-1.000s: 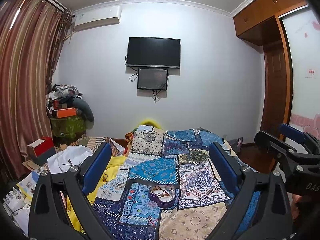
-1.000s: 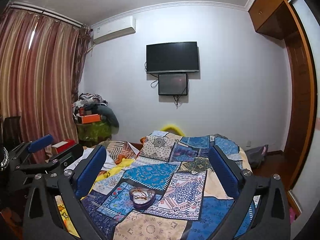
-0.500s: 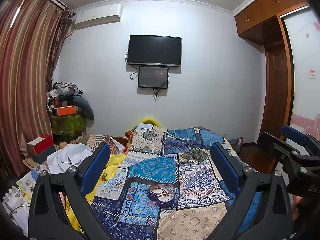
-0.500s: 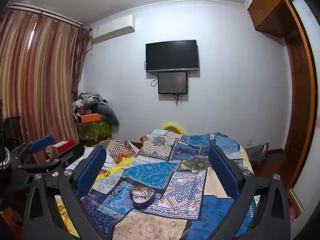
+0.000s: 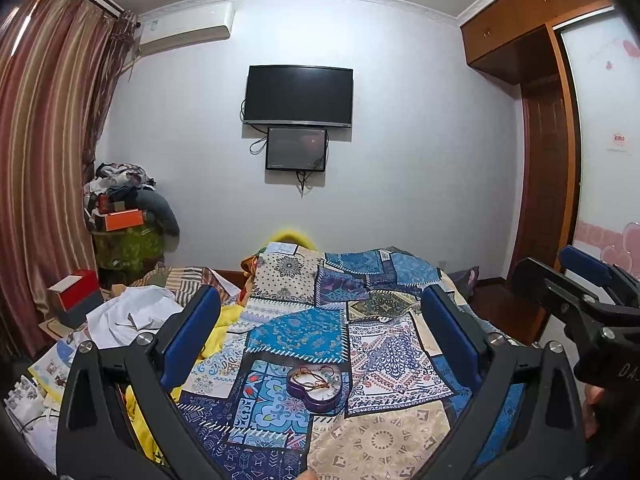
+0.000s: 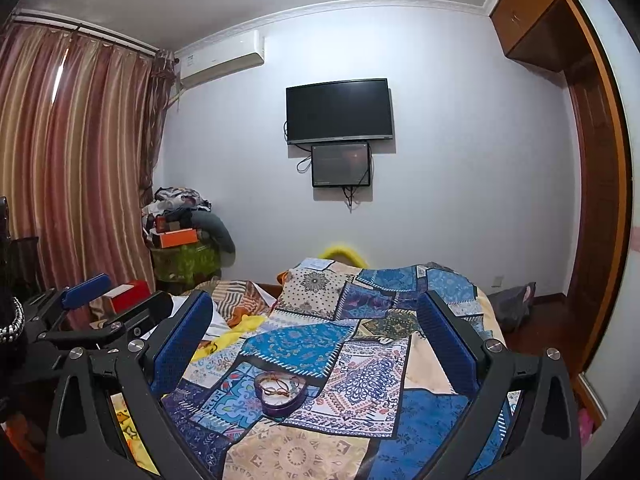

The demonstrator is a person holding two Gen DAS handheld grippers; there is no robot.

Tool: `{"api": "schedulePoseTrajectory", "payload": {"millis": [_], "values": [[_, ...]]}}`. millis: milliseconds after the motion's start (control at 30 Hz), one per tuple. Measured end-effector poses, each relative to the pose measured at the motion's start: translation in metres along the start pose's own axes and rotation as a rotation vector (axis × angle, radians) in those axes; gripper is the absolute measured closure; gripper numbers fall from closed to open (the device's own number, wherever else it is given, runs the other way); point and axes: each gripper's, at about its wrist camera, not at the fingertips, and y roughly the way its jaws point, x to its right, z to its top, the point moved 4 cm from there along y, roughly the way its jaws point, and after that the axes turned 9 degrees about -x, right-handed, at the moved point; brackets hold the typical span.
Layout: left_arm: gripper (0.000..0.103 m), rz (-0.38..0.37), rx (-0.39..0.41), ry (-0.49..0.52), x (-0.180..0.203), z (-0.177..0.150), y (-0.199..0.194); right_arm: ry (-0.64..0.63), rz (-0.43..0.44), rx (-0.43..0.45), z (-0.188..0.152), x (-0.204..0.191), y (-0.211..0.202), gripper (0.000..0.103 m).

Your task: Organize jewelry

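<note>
A purple heart-shaped box (image 5: 315, 388) lies open on the patchwork bedspread (image 5: 304, 332), with a thin reddish cord or chain of jewelry inside. It also shows in the right wrist view (image 6: 280, 394). My left gripper (image 5: 320, 328) is open and empty, held above and short of the box. My right gripper (image 6: 316, 334) is open and empty too, at a similar height. Each gripper shows in the other's view: the right one (image 5: 584, 292) at the right edge, the left one (image 6: 92, 312) at the left edge.
White cloth and papers (image 5: 132, 316) and a red box (image 5: 76, 300) lie left of the bed. A pile of clothes with an orange box (image 5: 124, 220) stands by the striped curtain (image 5: 44, 160). A TV (image 5: 298, 96) hangs on the far wall; a wardrobe (image 5: 548, 160) stands right.
Both views have tilted slightly upward, so the bed and box sit a little lower in frame. Both grippers stay open and empty.
</note>
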Motion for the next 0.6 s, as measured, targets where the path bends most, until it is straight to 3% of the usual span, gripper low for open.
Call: {"api": "schedulePoseTrajectory", "payload": {"millis": [600], "values": [[0.002, -0.013, 0.006, 0.001, -0.0013, 0.0010, -0.0022, 0.007, -0.006, -0.004, 0.0016, 0.0000, 0.0019, 0.002]]}}
